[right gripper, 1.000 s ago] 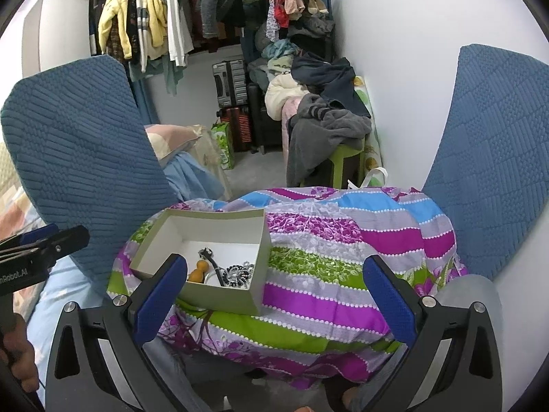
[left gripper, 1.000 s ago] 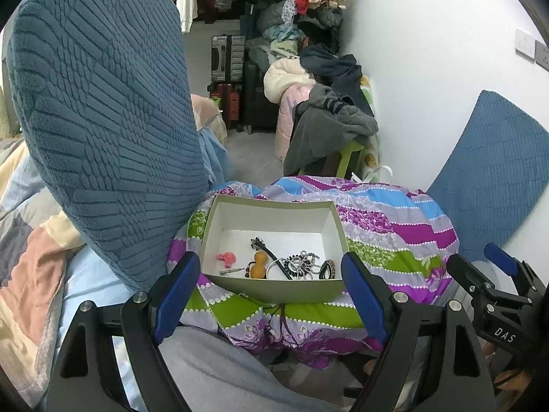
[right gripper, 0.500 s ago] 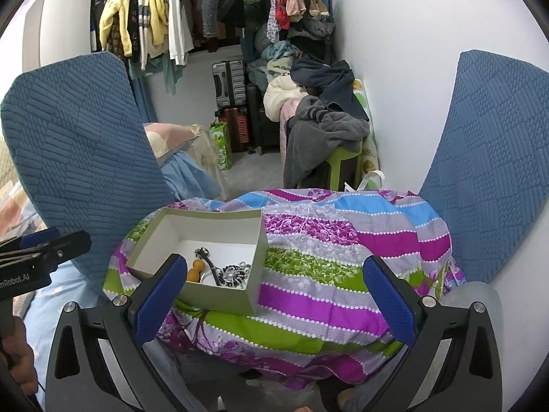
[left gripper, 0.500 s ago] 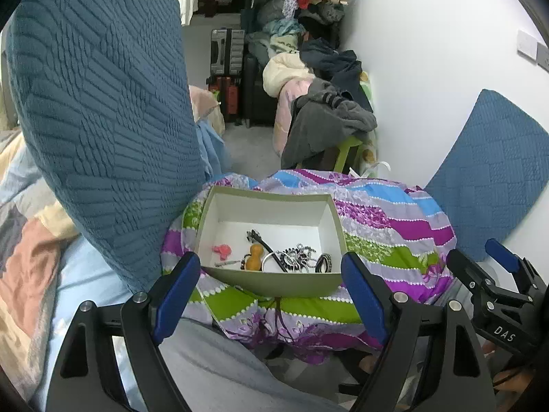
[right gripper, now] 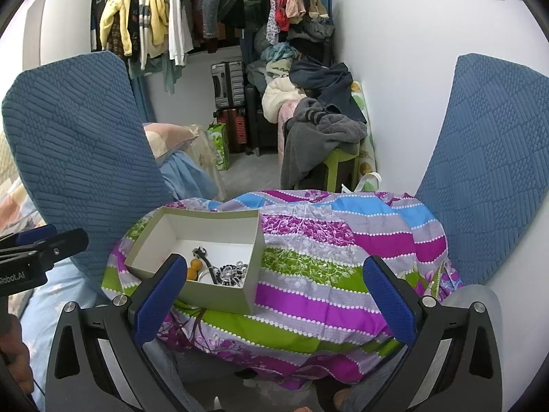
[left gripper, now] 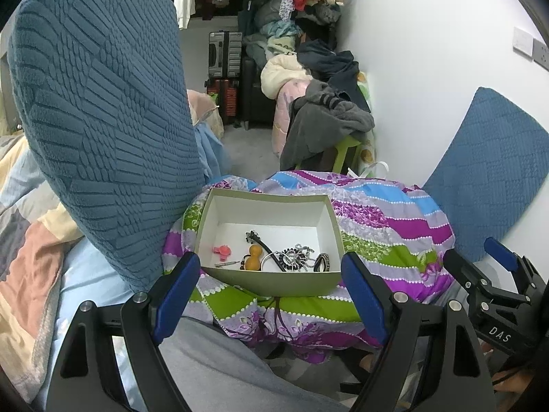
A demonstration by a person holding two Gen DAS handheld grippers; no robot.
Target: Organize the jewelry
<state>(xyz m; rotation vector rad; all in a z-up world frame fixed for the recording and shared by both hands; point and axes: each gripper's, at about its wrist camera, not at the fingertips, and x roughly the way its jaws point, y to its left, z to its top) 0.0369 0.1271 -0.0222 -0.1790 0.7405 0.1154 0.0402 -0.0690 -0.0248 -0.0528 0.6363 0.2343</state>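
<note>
The left gripper (left gripper: 271,295) hangs with its jaws spread wide and empty, just short of the box (left gripper: 271,279). The right gripper (right gripper: 272,295) is likewise wide apart, holding nothing, to the right of the box. The jewelry (left gripper: 295,257) lies heaped inside the box, which sits on the striped cloth (right gripper: 343,250).

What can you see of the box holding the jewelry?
The box is an open, lidless tray that looks like cardboard: olive-green outside, white inside, with upright walls. It sits level on the striped floral cloth, toward its left side. Jewelry lies heaped along its near wall; the far half of the floor is bare. No fingers touch it.
</note>
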